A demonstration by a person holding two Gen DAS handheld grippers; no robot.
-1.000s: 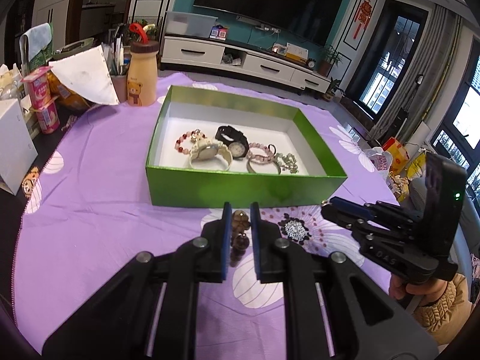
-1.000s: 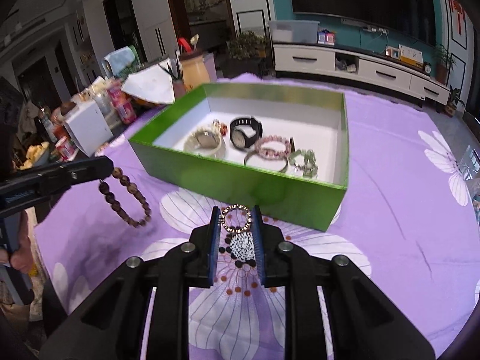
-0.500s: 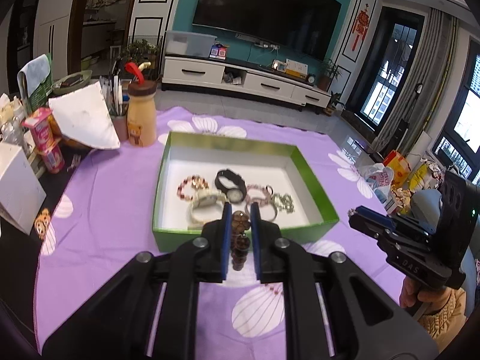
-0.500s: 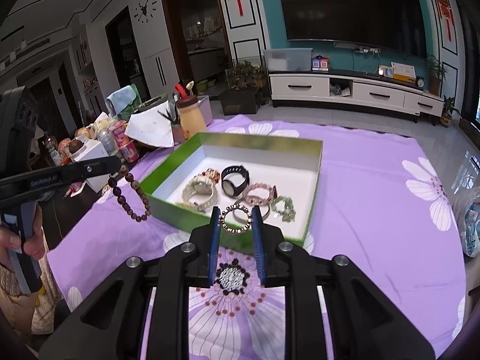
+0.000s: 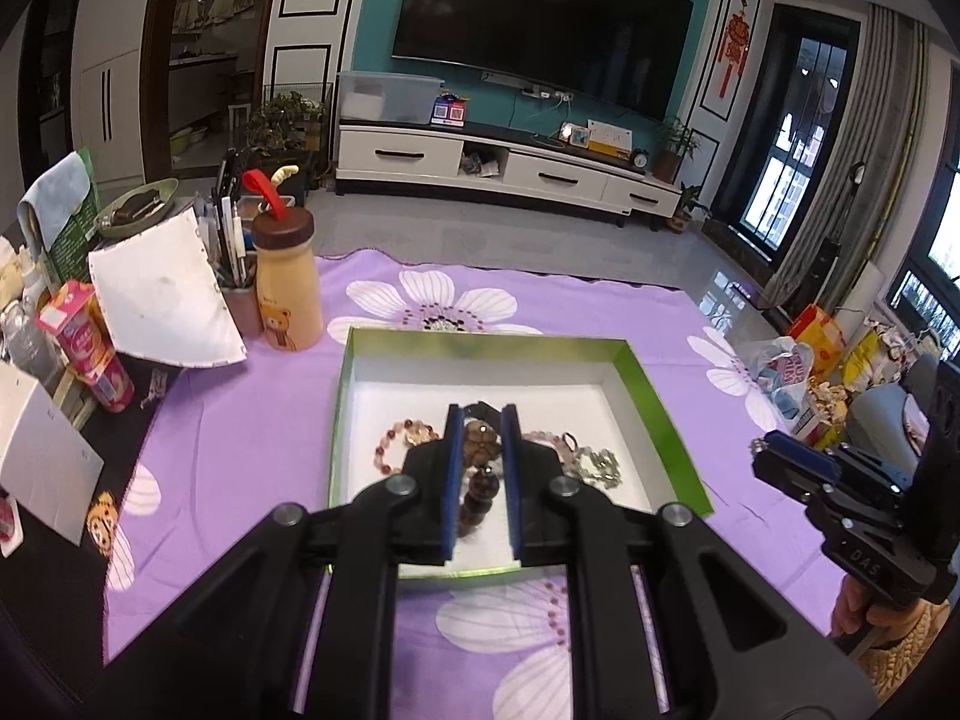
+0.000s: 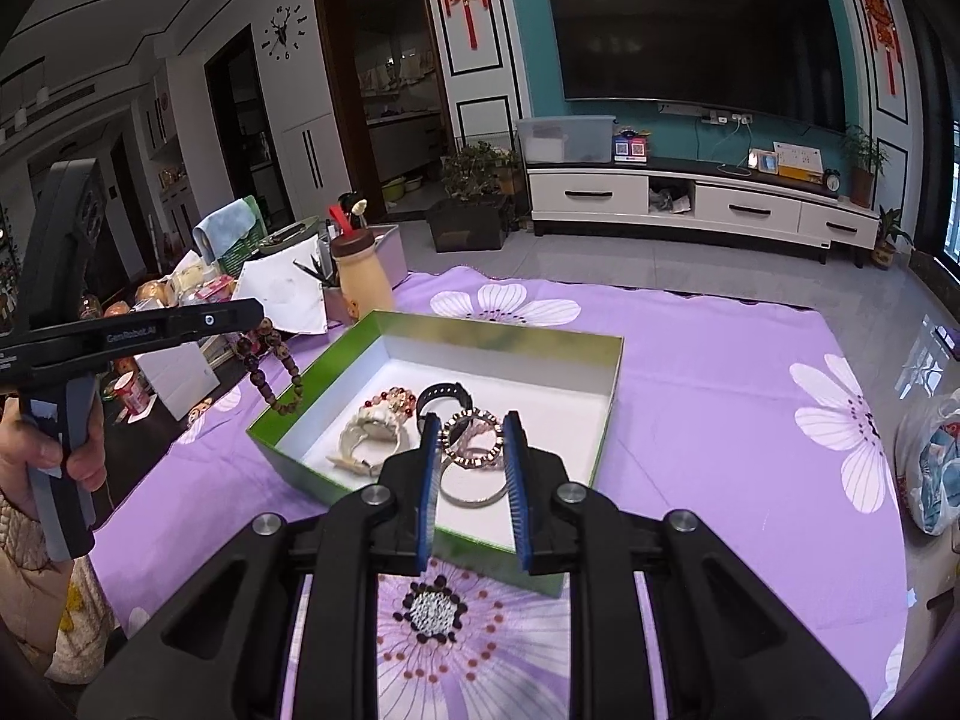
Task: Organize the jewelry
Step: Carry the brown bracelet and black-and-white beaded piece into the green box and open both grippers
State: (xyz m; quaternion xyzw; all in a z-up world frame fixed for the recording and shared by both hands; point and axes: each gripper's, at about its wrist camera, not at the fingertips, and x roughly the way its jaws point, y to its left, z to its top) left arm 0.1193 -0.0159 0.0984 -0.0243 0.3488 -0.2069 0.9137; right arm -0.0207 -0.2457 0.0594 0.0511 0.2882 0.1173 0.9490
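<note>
**Both grippers loaded above the box; release not yet made**

The left gripper (image 5: 480, 438) is clamped on a strand of dark brown wooden beads (image 5: 480, 450). Its blue pads (image 5: 453, 480) press a carved bead from both sides, and the right wrist view shows the rest of the strand (image 6: 273, 372) dangling in a loop beside the box's near left corner. The right gripper (image 6: 471, 444) is clamped on a slim rose-gold bracelet set with small stones (image 6: 471, 441), held upright between its pads.

Both loads hang above the shallow green cardboard box with a white floor (image 5: 660, 396). It already holds a cream-strapped watch (image 6: 369, 429), a black watch (image 6: 444, 393), a pink and red bead bracelet (image 5: 390, 444), a plain silver bangle (image 6: 474, 495) and a pale green bead piece (image 5: 591, 462). The box rests on a purple tablecloth with white flowers (image 6: 720, 420).

Risks, as judged:
- The bead loop hangs low and partly outside the green wall; carried inward at this height it could catch the rim and tilt or drag the light box.
- A release too near the wall would leave part of the strand draped over it.
- The rose-gold bracelet sits directly over the crowded middle; dropped there it may tangle with the bangle and pink beads.
- The grip on a single round bead is narrow, so a sharp swing could let the strand slip.
</note>
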